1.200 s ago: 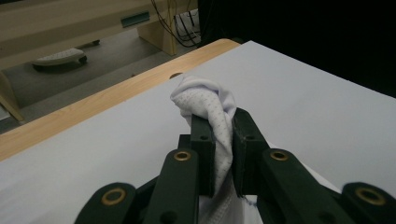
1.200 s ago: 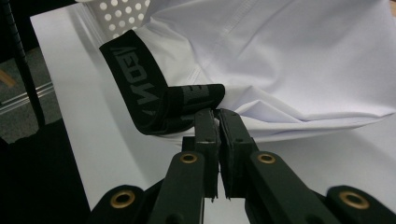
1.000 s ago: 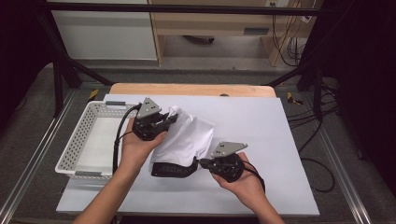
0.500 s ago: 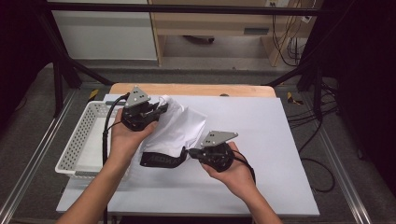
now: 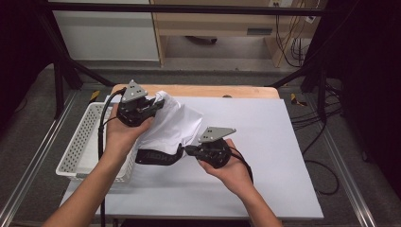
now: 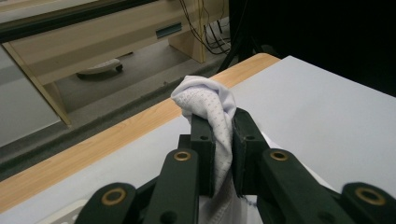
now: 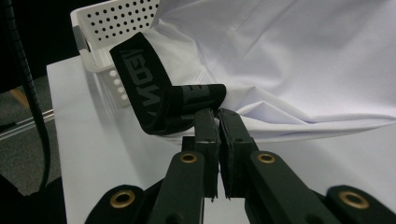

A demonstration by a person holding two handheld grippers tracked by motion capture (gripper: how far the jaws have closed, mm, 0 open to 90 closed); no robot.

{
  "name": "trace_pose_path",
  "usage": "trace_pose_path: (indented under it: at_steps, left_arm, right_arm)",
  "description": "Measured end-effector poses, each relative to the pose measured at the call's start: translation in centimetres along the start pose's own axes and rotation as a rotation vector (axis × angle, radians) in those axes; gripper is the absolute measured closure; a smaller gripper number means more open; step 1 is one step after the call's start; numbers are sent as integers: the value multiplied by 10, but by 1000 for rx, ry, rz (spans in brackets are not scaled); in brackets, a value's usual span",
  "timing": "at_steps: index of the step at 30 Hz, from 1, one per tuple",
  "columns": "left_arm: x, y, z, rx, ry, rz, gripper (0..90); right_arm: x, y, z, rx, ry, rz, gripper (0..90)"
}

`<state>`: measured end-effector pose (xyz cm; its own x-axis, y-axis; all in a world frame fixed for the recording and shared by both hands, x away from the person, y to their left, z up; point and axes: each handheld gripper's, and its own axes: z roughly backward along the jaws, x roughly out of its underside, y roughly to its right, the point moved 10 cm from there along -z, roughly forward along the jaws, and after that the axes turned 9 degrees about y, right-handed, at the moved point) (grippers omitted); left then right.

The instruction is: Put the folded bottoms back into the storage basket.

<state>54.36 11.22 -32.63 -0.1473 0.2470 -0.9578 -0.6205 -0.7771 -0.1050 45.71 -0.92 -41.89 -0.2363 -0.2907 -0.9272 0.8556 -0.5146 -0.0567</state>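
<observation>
Both grippers hold the white garment [image 5: 172, 125] above the table's [image 5: 283, 156] left half, beside the basket [image 5: 80, 146]; open tabletop lies right. Left gripper [image 5: 158, 101], raised, clamps white fabric; right gripper [image 5: 187, 150], nearer and lower, pinches the black waistband [image 7: 182, 100].

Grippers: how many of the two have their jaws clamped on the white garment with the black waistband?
2. The left gripper pinches a bunched fold of the white garment near the white perforated basket; the right gripper clamps its black waistband.
</observation>
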Motion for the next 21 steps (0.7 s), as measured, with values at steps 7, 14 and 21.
trace_pose_path:
  at_steps: [7, 14, 21]
  left_arm:
    - [-9, -11, 7, -23, 13, 3, 815]
    - [-21, -18, 11, -37, 24, 6, 816]
    - [-30, -19, 14, -42, 31, -5, 816]
  right_arm:
    - [-14, -4, 0, -16, 12, 19, 872]
    - [-29, -8, -1, -21, 22, 42, 873]
    - [-37, -5, -2, -24, 18, 43, 872]
